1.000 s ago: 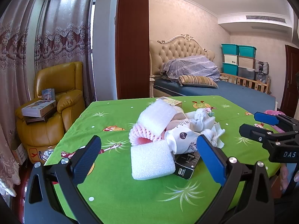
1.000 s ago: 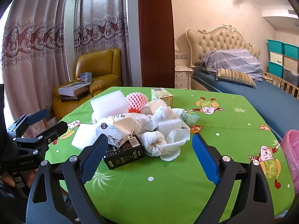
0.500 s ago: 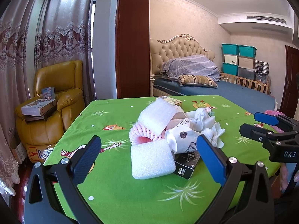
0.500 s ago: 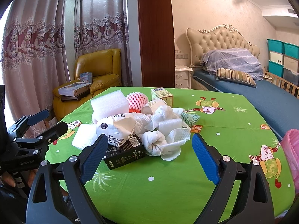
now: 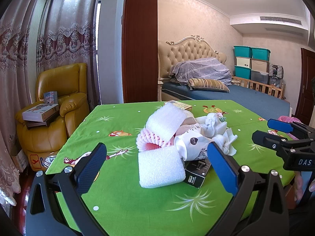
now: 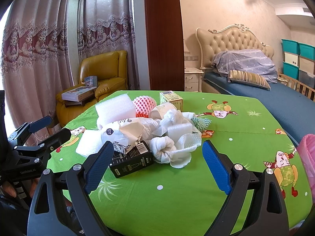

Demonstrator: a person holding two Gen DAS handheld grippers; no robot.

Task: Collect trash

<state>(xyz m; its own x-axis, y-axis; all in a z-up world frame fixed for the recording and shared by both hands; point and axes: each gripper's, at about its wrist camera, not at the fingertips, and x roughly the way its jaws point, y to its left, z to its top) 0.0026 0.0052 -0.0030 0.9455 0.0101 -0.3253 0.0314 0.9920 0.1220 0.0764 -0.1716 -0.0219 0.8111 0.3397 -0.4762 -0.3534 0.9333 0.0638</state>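
Trash pile untouched, both grippers empty at the near edge.

Nothing looks collected yet: the trash pile (image 6: 145, 129) sits mid-surface (image 6: 196, 196), with a white foam block (image 5: 160, 166), black box (image 6: 132, 159), crumpled tissue (image 6: 173, 149) and pink foam net (image 6: 144, 105) touching. The left gripper (image 5: 157, 161) and right gripper (image 6: 157, 163) hold their jaws wide apart. A pink bag (image 6: 307, 153) waits at the right edge; nothing stands in the way.
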